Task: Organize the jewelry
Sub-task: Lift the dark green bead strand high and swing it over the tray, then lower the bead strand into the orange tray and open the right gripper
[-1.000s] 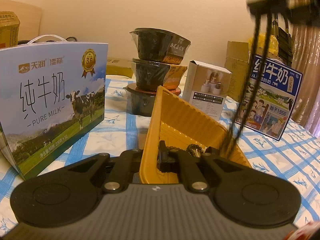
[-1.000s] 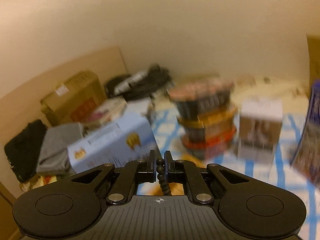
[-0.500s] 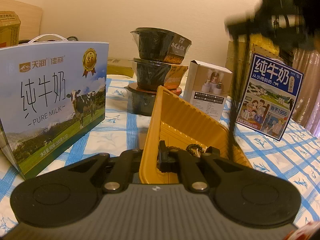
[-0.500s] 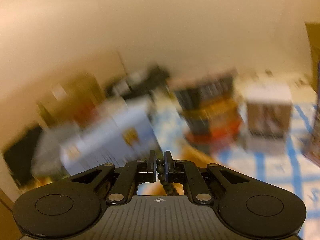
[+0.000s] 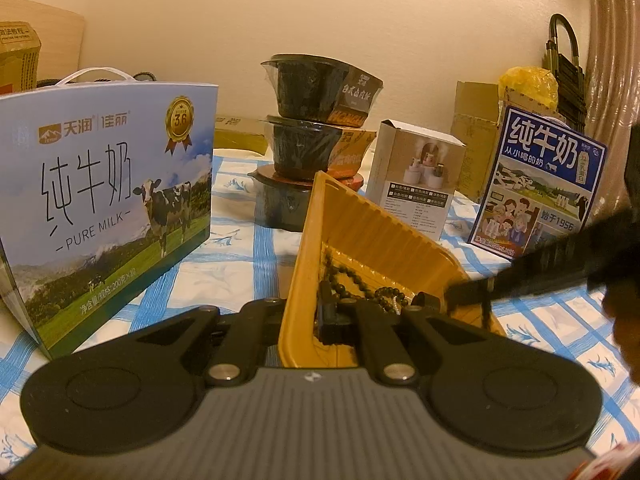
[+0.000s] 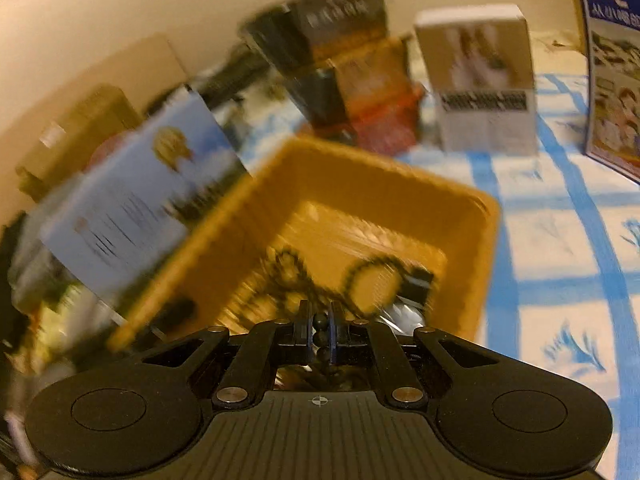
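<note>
Bead strand point(image 6: 321, 330): limp, light, slippery; best pinched mid-string. Right gripper point(image 6: 320, 322) clenched on it above yellow tray point(image 6: 486, 216). Left gripper point(image 5: 308, 316) clamped on tray wall.

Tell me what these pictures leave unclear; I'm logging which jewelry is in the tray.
- Right wrist view: motion blur smears the bead pieces in the yellow tray; count unreadable.
- Left wrist view: the left gripper hides the tray's near end.
- Bead string in the right gripper: its hanging length is hidden.

Right tongs point(image 6: 320, 322) have dropped the bead string point(image 6: 322, 334) into the tray point(image 6: 486, 240).
</note>
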`<state>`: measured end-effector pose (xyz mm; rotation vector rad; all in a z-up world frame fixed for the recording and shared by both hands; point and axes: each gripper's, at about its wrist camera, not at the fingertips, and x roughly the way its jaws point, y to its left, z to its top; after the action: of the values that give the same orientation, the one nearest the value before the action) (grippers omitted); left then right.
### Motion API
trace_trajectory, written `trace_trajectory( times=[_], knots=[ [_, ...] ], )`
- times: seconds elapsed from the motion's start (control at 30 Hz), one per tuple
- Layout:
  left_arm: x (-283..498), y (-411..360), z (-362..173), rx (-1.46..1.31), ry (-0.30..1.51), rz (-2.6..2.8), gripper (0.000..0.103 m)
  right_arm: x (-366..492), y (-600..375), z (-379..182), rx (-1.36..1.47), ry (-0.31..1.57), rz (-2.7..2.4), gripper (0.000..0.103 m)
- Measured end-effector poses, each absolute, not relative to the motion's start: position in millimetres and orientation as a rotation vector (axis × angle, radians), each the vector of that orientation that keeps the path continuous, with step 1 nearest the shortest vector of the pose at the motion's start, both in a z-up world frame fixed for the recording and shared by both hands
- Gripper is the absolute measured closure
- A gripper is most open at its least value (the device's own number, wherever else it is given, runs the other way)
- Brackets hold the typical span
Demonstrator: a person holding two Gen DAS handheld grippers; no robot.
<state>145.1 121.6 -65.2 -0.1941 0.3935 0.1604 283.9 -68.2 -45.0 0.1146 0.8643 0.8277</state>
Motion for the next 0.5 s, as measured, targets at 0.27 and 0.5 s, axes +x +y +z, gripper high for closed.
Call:
trace_trajectory(
  times=[0.27, 0.5],
  knots=[
    [145.3, 123.1, -66.7, -0.197, 0.4, 0.164, 0.097, 272.8, -64.0, -54.9, -0.049, 0.811, 0.793, 0.064],
    [145.9, 125.9, -69.8, -0.199, 0.415, 0.172, 0.097, 259.0, -73.7, -48.9, -0.081, 0.732, 0.739, 0.03]
  ],
)
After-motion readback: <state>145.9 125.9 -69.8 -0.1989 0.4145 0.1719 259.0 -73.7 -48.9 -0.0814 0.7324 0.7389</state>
